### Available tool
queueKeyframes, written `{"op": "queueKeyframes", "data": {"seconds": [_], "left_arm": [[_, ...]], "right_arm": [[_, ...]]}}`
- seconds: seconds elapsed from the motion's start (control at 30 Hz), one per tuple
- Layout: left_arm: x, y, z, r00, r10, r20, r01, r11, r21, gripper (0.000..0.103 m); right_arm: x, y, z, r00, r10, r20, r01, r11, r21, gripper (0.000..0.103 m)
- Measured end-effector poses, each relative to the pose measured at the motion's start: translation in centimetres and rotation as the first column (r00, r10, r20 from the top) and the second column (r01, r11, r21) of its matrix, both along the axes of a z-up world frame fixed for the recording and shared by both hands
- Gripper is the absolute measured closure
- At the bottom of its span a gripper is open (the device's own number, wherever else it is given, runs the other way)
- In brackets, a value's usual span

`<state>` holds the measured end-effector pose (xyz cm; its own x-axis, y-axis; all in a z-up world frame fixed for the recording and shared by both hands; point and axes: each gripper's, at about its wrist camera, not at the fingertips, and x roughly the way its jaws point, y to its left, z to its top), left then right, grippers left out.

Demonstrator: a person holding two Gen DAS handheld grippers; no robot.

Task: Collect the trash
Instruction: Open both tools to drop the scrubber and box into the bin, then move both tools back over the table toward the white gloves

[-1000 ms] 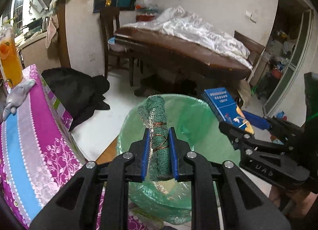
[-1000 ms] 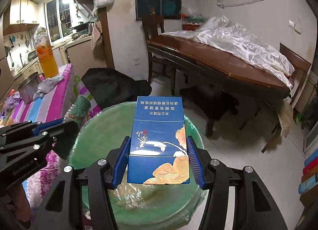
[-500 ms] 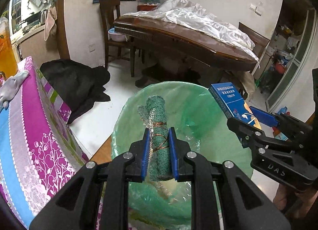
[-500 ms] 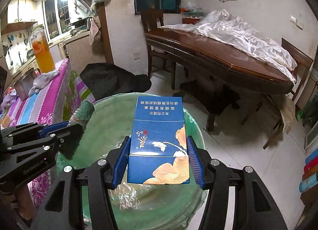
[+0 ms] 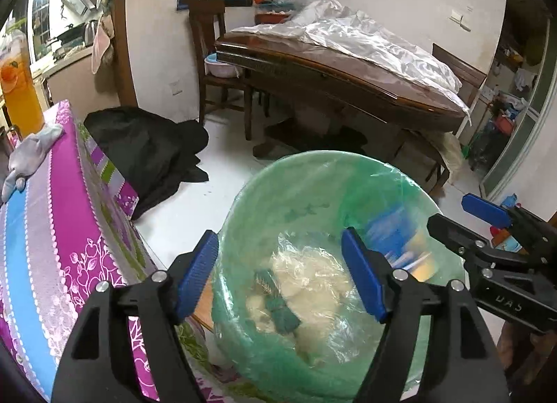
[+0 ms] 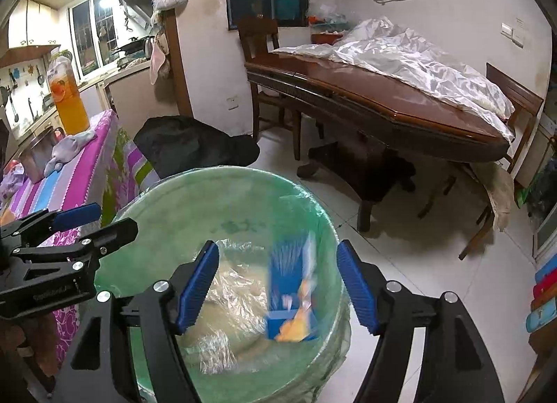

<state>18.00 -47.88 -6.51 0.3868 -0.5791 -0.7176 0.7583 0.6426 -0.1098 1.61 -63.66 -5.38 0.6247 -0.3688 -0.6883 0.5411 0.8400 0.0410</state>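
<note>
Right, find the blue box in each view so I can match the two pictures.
Left wrist: the blue box is blurred, right of centre, inside the green bin by its right wall.
Right wrist: the box is blurred, low centre, in the bin near its right wall.
Shared landmark: the orange juice bottle at left.
</note>
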Motion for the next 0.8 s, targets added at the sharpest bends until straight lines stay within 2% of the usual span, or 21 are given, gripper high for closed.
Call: {"op": "queueKeyframes", "data": {"seconds": [0.33,0.4,0.53,0.8], "left_arm": [[-0.3,0.7,0.3,1.000,0.001,0.016,-0.001,1.000,0.007,0.033],[-0.5,1.4,0.7,0.999,0.009,0.030,-0.010,1.000,0.011,0.033],[-0.5,4.3,1.9,0.997,0.041,0.058,-0.042,0.999,0.003,0.033],[-0.3,11.0,3.8,0.989,0.116,0.091,-0.114,0.993,-0.020,0.033]], "right_arm": [[-0.8,0.7,1.3,0.999,0.001,0.035,0.000,1.000,-0.015,0.032],[-1.1,1.3,1.9,0.998,0.009,0.054,-0.008,1.000,-0.025,0.027],[-1.4,3.8,3.7,0.991,0.046,0.128,-0.038,0.997,-0.063,0.015],[-1.2,9.9,6.9,0.965,0.147,0.219,-0.117,0.983,-0.143,0.010]]}}
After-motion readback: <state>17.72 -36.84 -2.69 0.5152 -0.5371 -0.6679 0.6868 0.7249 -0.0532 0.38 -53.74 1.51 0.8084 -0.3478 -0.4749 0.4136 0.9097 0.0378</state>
